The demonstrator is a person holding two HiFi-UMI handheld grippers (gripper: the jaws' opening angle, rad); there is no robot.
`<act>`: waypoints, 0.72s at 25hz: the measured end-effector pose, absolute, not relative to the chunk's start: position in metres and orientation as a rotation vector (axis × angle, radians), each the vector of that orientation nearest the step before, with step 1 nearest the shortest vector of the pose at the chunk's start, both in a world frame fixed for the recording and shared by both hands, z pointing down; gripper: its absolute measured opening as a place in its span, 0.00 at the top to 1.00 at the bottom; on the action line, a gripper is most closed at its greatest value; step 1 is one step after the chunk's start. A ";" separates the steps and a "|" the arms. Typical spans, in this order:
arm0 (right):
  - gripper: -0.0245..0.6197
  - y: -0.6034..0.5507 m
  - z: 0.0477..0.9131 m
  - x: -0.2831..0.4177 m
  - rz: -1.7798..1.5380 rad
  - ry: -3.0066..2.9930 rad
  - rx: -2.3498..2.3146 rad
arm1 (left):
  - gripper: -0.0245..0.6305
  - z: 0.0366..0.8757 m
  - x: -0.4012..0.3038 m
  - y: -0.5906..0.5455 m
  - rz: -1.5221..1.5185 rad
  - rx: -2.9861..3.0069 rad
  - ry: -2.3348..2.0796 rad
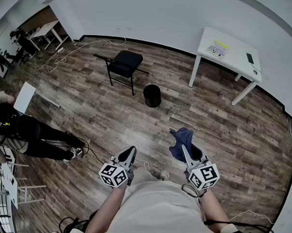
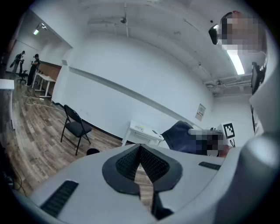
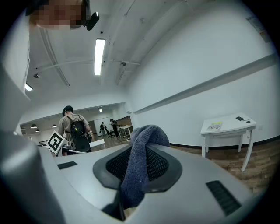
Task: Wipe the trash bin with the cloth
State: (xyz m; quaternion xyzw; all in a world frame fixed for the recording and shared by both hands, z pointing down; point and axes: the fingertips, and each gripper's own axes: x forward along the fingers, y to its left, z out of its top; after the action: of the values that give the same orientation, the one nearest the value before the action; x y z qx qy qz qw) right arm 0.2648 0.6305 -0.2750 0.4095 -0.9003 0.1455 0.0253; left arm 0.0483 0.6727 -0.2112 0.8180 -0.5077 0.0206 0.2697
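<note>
A small black trash bin [image 1: 152, 95] stands on the wood floor ahead of me, between a black chair and a white table; in the left gripper view the bin [image 2: 92, 152] peeks over the jaw's edge. My right gripper [image 1: 187, 151] is shut on a blue cloth [image 1: 181, 142], which hangs bunched from its tips; the cloth [image 3: 139, 162] runs up between the jaws in the right gripper view. My left gripper [image 1: 129, 154] is shut with nothing in it. Both grippers are held close to my body, well short of the bin.
A black folding chair [image 1: 122, 64] stands left of the bin, a white table [image 1: 227, 52] with papers to the right by the wall. A person [image 1: 27, 132] sits at the far left near cables [image 1: 57, 56] on the floor.
</note>
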 end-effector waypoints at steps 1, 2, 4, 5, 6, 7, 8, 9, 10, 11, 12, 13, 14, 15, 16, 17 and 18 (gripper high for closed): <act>0.85 0.632 -0.274 0.266 0.457 -2.789 1.262 | 0.96 -0.211 0.052 0.674 0.070 2.210 -1.363; 0.85 0.633 -0.274 0.267 0.464 -2.794 1.258 | 0.96 -0.211 0.055 0.675 0.082 2.215 -1.358; 0.85 0.633 -0.271 0.272 0.476 -2.798 1.256 | 0.96 -0.212 0.061 0.675 0.095 2.220 -1.350; 0.85 0.632 -0.270 0.275 0.483 -2.796 1.258 | 0.96 -0.212 0.063 0.673 0.095 2.221 -1.348; 0.85 0.630 -0.268 0.278 0.490 -2.792 1.262 | 0.96 -0.213 0.066 0.671 0.094 2.220 -1.347; 0.85 0.629 -0.267 0.281 0.497 -2.788 1.266 | 0.96 -0.213 0.068 0.670 0.095 2.220 -1.346; 0.85 0.628 -0.266 0.283 0.502 -2.784 1.269 | 0.96 -0.213 0.070 0.668 0.099 2.220 -1.345; 0.85 0.627 -0.265 0.284 0.507 -2.780 1.272 | 0.96 -0.212 0.071 0.666 0.104 2.221 -1.343; 0.85 0.626 -0.265 0.285 0.510 -2.778 1.272 | 0.96 -0.211 0.072 0.664 0.109 2.221 -1.341; 0.85 0.626 -0.264 0.286 0.513 -2.777 1.271 | 0.96 -0.209 0.073 0.662 0.113 2.220 -1.340; 0.85 0.625 -0.263 0.286 0.516 -2.774 1.269 | 0.96 -0.208 0.073 0.660 0.116 2.219 -1.339; 0.85 0.624 -0.262 0.286 0.516 -2.772 1.265 | 0.96 -0.208 0.073 0.657 0.118 2.218 -1.337; 0.85 0.622 -0.261 0.285 0.515 -2.771 1.262 | 0.96 -0.207 0.072 0.653 0.118 2.217 -1.335; 0.85 0.620 -0.260 0.285 0.513 -2.769 1.259 | 0.96 -0.206 0.071 0.649 0.118 2.217 -1.333; 0.85 0.617 -0.259 0.284 0.512 -2.768 1.258 | 0.96 -0.205 0.070 0.646 0.117 2.217 -1.331; 0.85 0.614 -0.257 0.284 0.513 -2.765 1.259 | 0.96 -0.204 0.070 0.642 0.117 2.217 -1.329; 0.85 0.610 -0.255 0.283 0.514 -2.763 1.260 | 0.96 -0.204 0.069 0.637 0.117 2.219 -1.327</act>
State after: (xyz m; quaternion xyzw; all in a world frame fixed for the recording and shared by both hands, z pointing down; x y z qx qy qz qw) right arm 0.2835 0.6100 -0.2554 0.4088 -0.8967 0.1669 0.0308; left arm 0.0692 0.6372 -0.2038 0.8247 -0.4933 0.0435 0.2733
